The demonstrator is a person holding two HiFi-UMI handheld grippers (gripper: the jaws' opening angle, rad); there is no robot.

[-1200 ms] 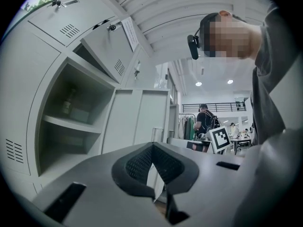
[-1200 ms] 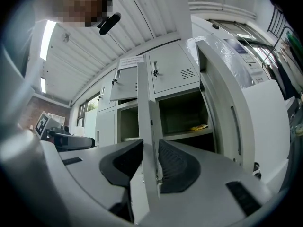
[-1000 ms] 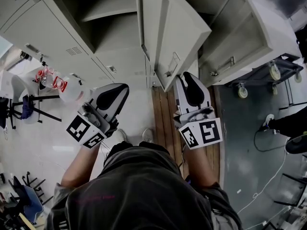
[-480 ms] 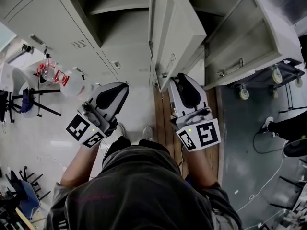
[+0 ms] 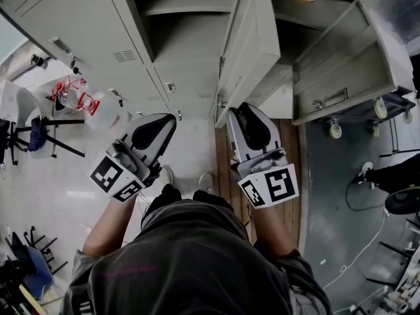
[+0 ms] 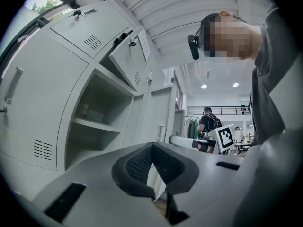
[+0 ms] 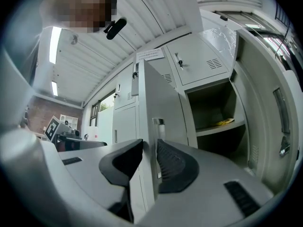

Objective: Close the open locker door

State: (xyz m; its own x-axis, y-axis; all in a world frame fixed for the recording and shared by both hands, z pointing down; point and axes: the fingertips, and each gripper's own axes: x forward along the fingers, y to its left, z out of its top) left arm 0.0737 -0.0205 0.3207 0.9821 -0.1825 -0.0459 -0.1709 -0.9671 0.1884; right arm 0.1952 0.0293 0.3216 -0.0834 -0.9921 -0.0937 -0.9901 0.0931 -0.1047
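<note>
The open grey locker door (image 5: 252, 44) stands edge-on in the middle of the head view, in front of a locker (image 5: 190, 38) with a shelf. My right gripper (image 5: 244, 112) is at the door's free edge. In the right gripper view that door (image 7: 161, 93) runs up between the two pads of the right gripper (image 7: 147, 160), which sit against its two faces. Its jaws have just been opening a little with the door edge still between them. My left gripper (image 5: 157, 126) hangs left of the door, apart from it. In its own view the left gripper (image 6: 154, 167) is shut and holds nothing.
A second door (image 5: 341, 71) hangs open at the right above a cart's wheels (image 5: 336, 131). Water jugs (image 5: 98, 110) and a chair (image 5: 33, 140) stand at the left. A yellow thing (image 7: 222, 122) lies on a shelf to the right. A strip of wooden floor (image 5: 226, 169) lies below.
The door has swung further toward its locker and now shows narrower. Both grippers have moved forward toward the lockers, the right one staying at the door's edge.
</note>
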